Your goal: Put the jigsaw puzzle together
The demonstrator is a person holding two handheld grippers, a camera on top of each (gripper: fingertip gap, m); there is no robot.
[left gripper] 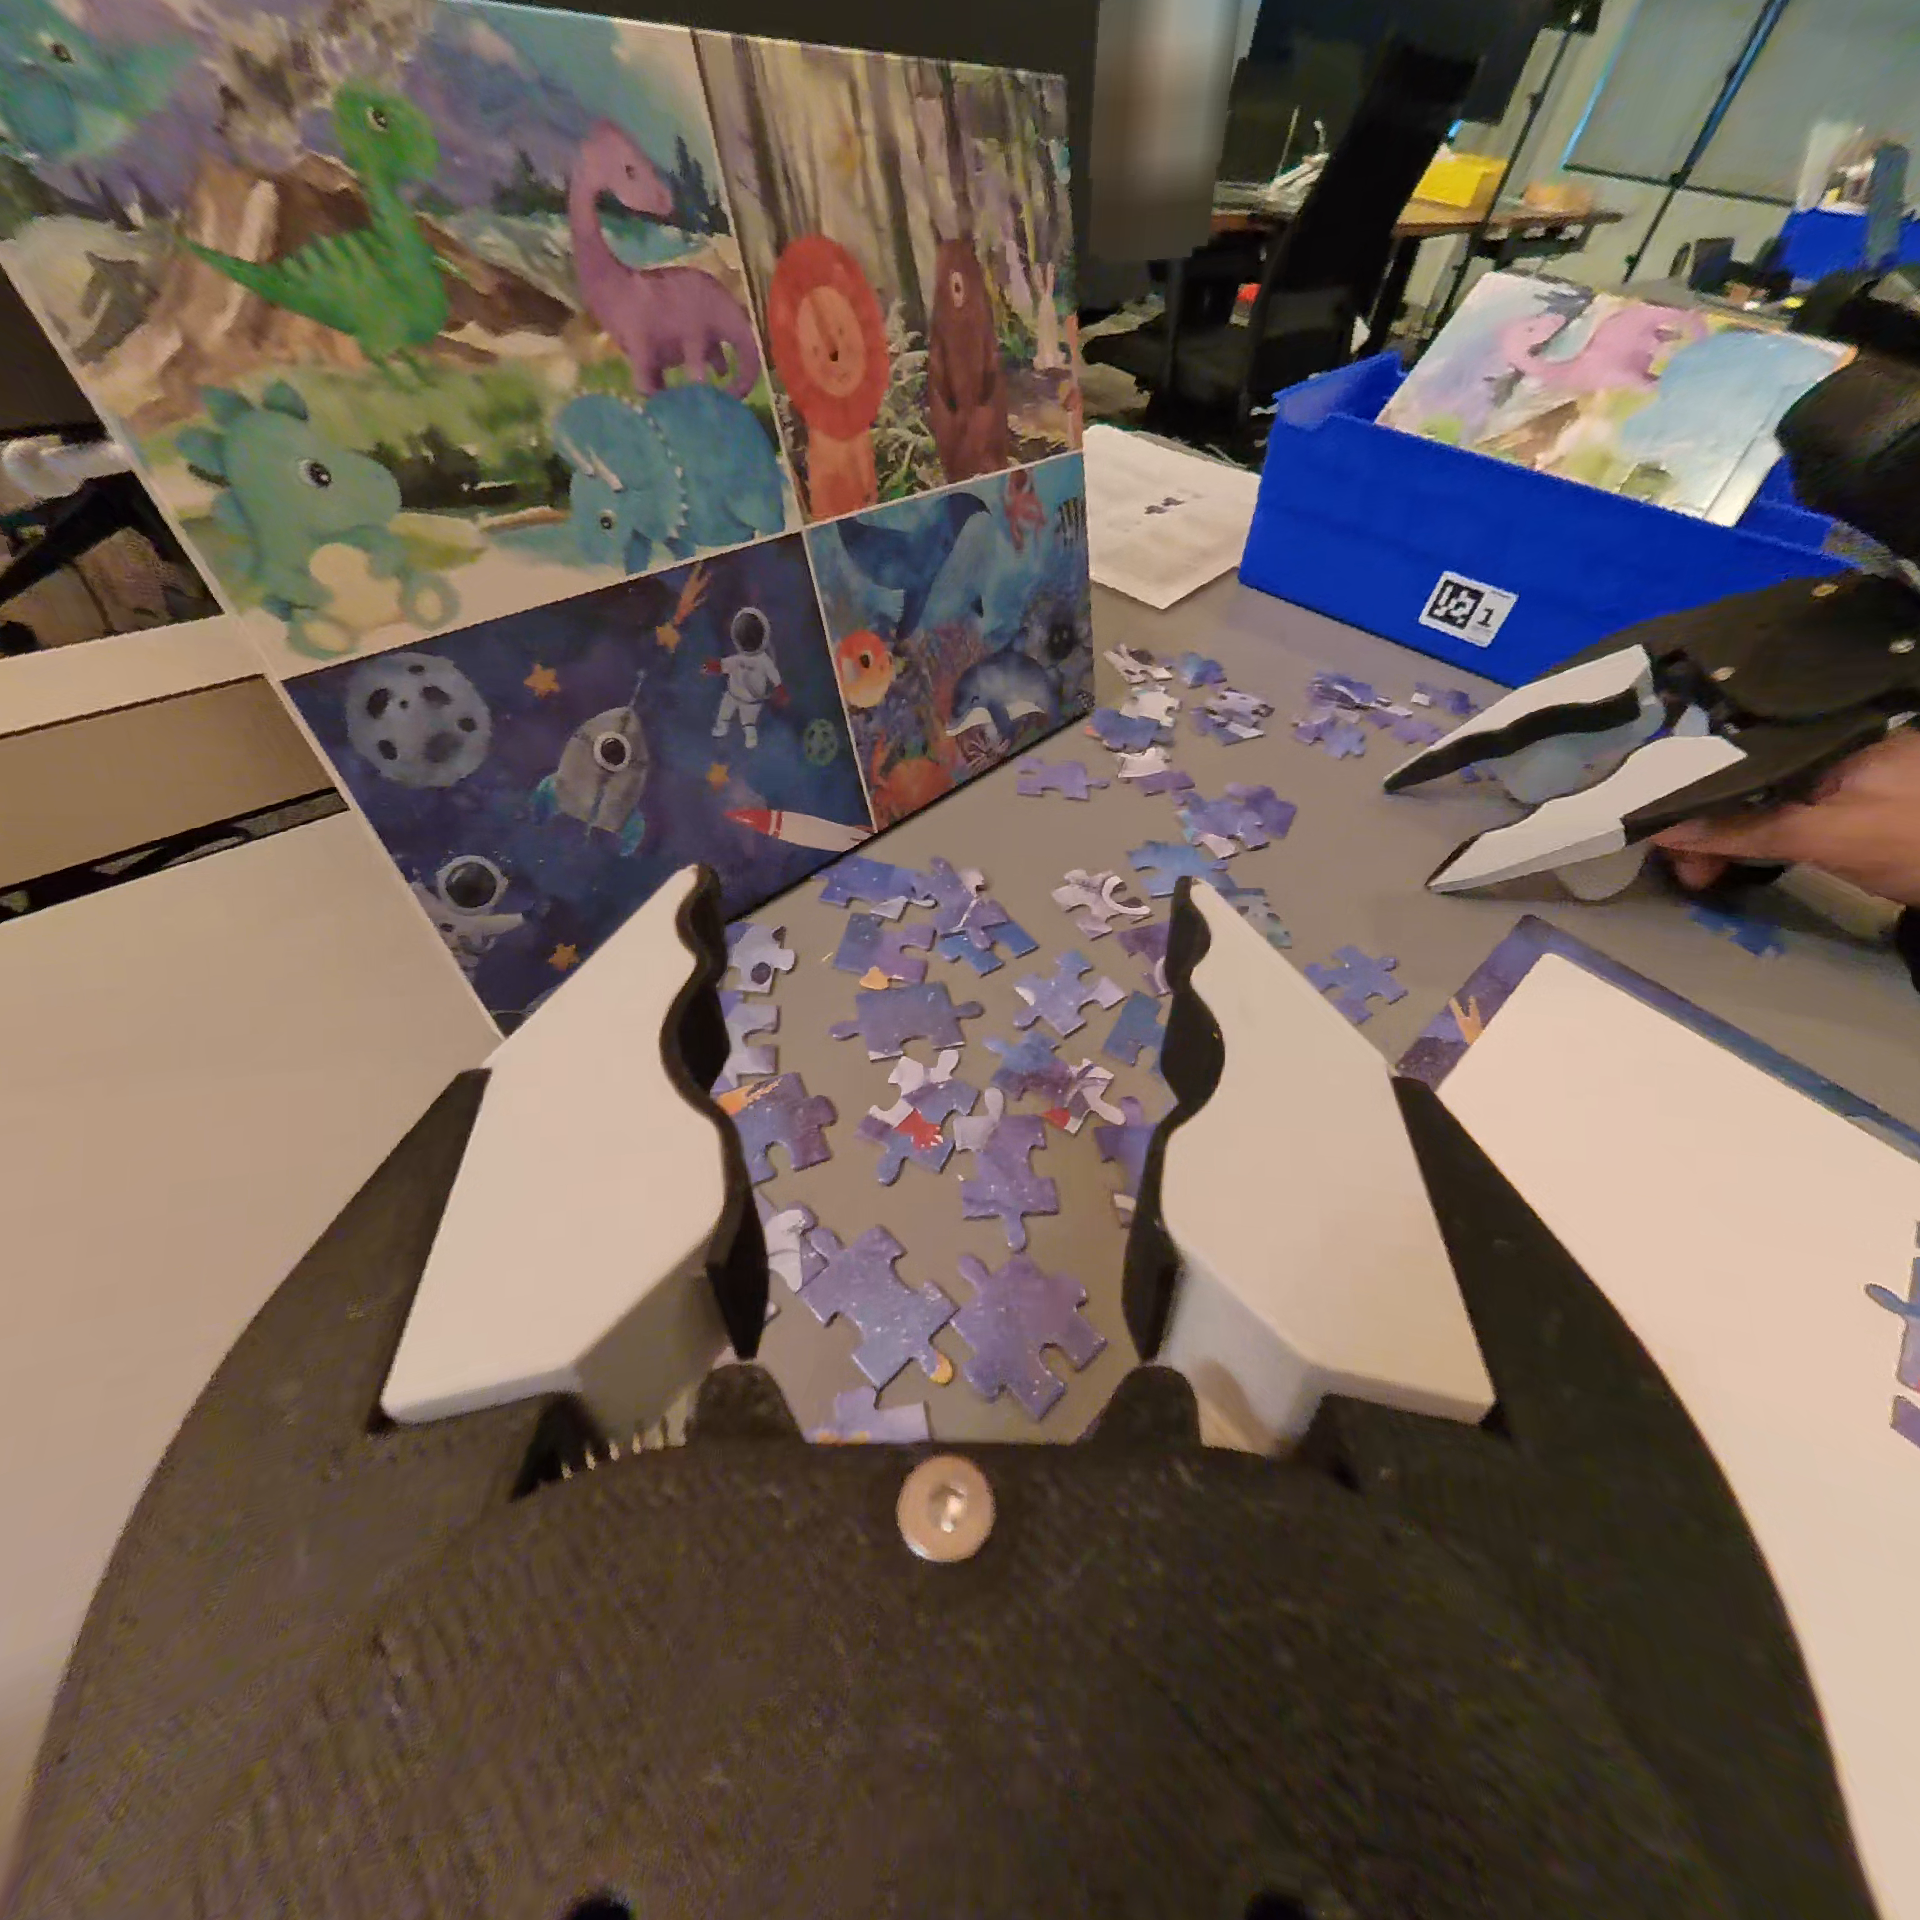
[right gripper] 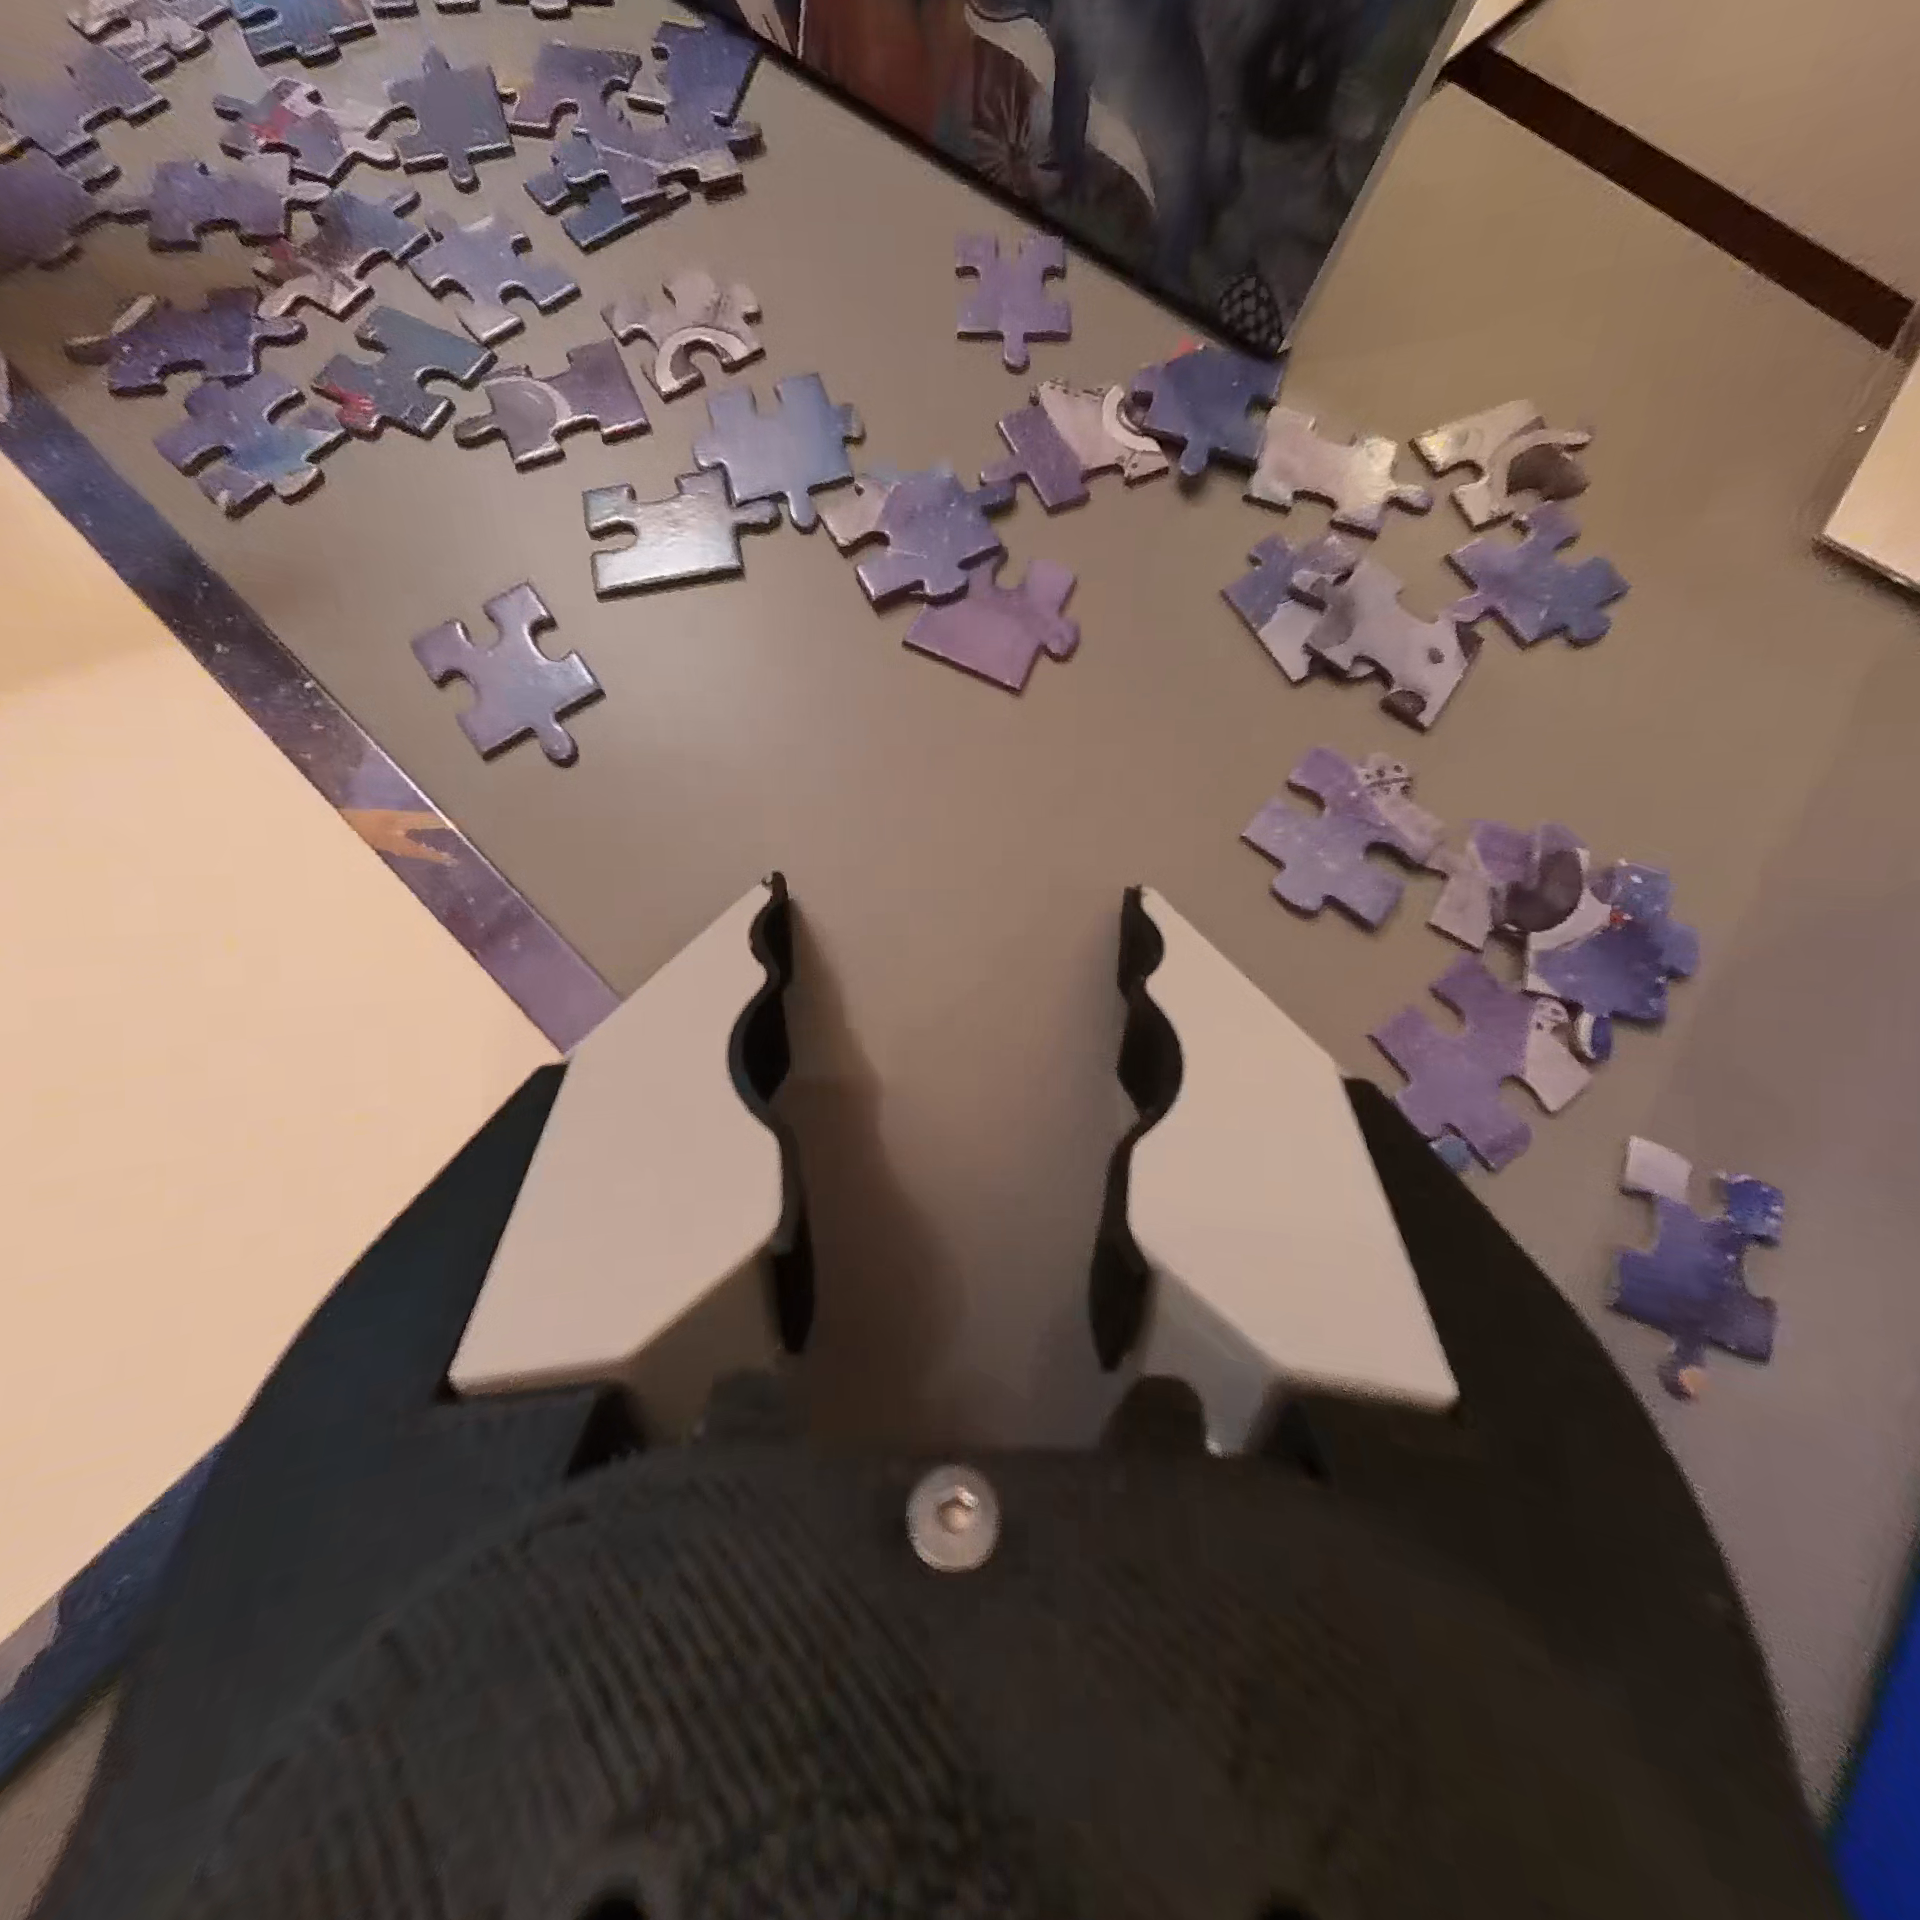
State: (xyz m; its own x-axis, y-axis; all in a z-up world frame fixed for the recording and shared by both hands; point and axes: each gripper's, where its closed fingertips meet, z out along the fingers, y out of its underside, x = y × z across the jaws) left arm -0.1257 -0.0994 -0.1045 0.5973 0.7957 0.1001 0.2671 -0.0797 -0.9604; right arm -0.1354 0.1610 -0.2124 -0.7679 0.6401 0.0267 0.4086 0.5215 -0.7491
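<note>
Grey counter [left gripper: 1382, 914], strewn with loose purple-blue puzzle pieces [left gripper: 914, 1018], most face up, some overlapping. Behind them, standing upright, a picture box [left gripper: 582, 436] printed with dinosaurs, a lion and bear, a space scene and sea creatures. To the right of the box, a sheet of paper [left gripper: 1153, 509] lying flat, and beyond it a blue bin [left gripper: 1455, 540] with a square marker tag on its front wall and a dinosaur-printed board [left gripper: 1600, 384] leaning inside.

Left gripper [left gripper: 940, 904] hovering above the scattered pieces, white fingers [left gripper: 582, 1122] spread apart, nothing between them. Directly below the gap, two larger starry pieces [left gripper: 956, 1320] side by side.

Right gripper [right gripper: 951, 894] held by a hand [left gripper: 1829, 821] at the right side of the counter, near the bin, tips low over bare counter; fingers [right gripper: 644, 1143] apart and empty. Just ahead of them, a single piece [right gripper: 509, 675] lying alone, with more clustered farther off and to the right.

At the near right, a puzzle tray [right gripper: 301, 707] with a dark starry border and a pale blank inside, edge running diagonally beside the right gripper. In the left wrist view, a few purple pieces [left gripper: 1907, 1340] visible on the tray's far right edge, cut off by the frame.
</note>
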